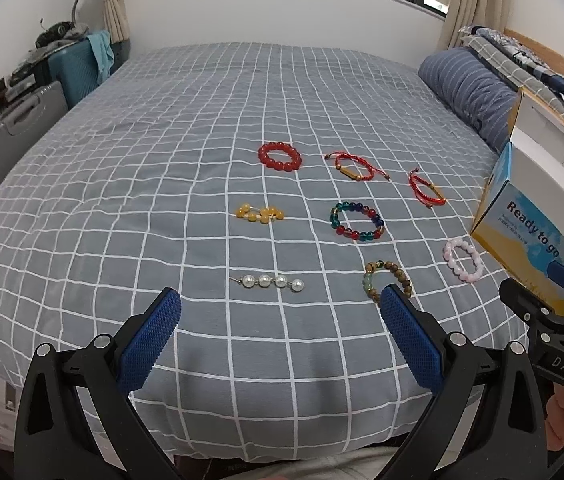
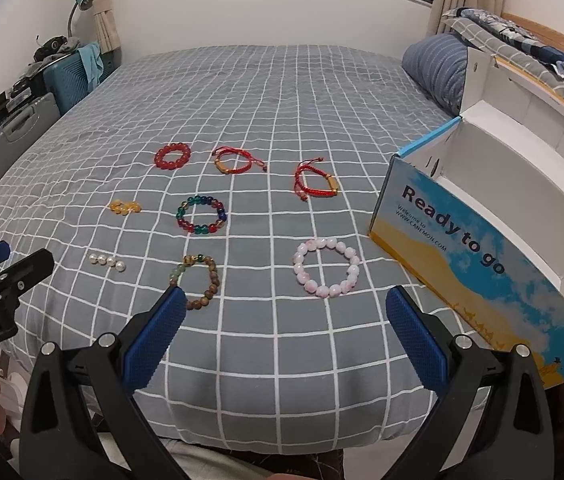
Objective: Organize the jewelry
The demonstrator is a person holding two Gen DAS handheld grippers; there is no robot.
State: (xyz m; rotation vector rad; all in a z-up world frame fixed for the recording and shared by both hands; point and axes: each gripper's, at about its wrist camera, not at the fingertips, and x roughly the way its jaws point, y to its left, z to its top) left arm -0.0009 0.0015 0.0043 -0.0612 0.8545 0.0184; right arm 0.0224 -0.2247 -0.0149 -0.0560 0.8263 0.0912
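Bedspread bare ahead of bracelets; open box blocks right.

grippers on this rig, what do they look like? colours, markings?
Both alike: left gripper and right gripper have black angular plastic frames, silver screws, and blue dimpled rubber fingers. The right one bears white "DAS" lettering. No cables visible.

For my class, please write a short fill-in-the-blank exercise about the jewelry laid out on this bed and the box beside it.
1. The words printed on the open box are "Ready to ____".
2. The loose pearl strand has ____ pearls.
3. The number of red cord bracelets with a gold bar, such as the one nearest the box, is ____.
4. Both the left gripper and the right gripper have their jaws ____.

Missing words: go; four; two; open
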